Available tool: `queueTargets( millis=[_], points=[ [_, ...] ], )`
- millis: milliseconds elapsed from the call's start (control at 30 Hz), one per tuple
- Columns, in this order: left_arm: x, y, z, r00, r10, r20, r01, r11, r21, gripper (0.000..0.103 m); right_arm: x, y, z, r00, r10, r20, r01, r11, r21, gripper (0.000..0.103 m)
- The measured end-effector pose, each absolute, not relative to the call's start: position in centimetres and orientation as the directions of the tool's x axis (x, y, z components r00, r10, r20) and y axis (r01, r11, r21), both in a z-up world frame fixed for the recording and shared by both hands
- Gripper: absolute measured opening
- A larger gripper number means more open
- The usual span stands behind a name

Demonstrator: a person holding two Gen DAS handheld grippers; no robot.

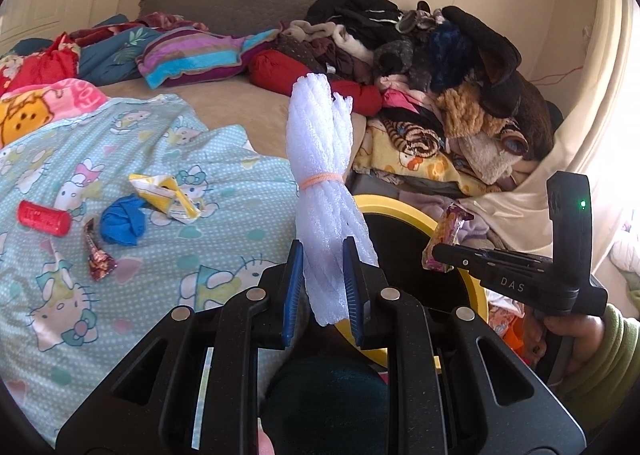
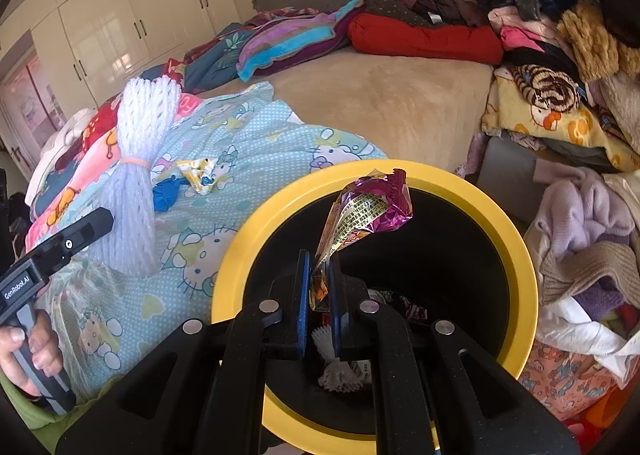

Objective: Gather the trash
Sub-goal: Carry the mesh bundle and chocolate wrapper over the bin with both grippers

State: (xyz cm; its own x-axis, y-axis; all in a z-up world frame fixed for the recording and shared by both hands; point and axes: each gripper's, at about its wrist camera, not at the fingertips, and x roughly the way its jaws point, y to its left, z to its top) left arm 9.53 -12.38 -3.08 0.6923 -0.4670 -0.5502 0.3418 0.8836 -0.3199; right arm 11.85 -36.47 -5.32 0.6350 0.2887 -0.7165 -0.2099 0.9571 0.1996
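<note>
My left gripper [image 1: 323, 251] is shut on a white foam net bundle [image 1: 320, 151] tied with an orange band, held upright above the bed near the bin; it also shows in the right wrist view [image 2: 138, 159]. My right gripper [image 2: 319, 259] is shut on a purple snack wrapper [image 2: 370, 207] and holds it over the yellow-rimmed black bin [image 2: 516, 239]. The bin [image 1: 404, 209] holds a white foam piece [image 2: 340, 377] and another wrapper. On the Hello Kitty sheet lie a red tube [image 1: 44, 217], a blue wad [image 1: 122, 225], a yellow-white wrapper [image 1: 168, 197] and a small dark wrapper [image 1: 98, 255].
A pile of clothes and blankets [image 1: 448, 67] fills the bed's right side and spills beside the bin [image 2: 592, 255]. Folded bedding [image 1: 188, 55] lies at the headboard. White wardrobes [image 2: 120, 27] stand along the far wall.
</note>
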Motion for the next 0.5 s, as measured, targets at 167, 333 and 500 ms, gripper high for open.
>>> queueTargets(
  millis=[167, 333, 500],
  points=[
    [9.7, -13.5, -3.4, 0.682, -0.471, -0.559, 0.358, 0.882, -0.307, 0.015, 12.0, -37.1, -5.6, 0.631, 0.285, -0.721, -0.199, 0.958, 0.204, 0.009],
    [10.0, -14.3, -3.8, 0.67, -0.474, -0.571, 0.372, 0.88, -0.294, 0.015, 12.1, -37.4, -6.2, 0.622, 0.275, -0.734, -0.194, 0.961, 0.196, 0.009],
    [10.4, -15.4, -4.3, 0.655, -0.478, -0.585, 0.388, 0.877, -0.283, 0.015, 12.2, -37.7, -6.8, 0.607, 0.274, -0.746, -0.19, 0.962, 0.198, 0.009]
  ],
)
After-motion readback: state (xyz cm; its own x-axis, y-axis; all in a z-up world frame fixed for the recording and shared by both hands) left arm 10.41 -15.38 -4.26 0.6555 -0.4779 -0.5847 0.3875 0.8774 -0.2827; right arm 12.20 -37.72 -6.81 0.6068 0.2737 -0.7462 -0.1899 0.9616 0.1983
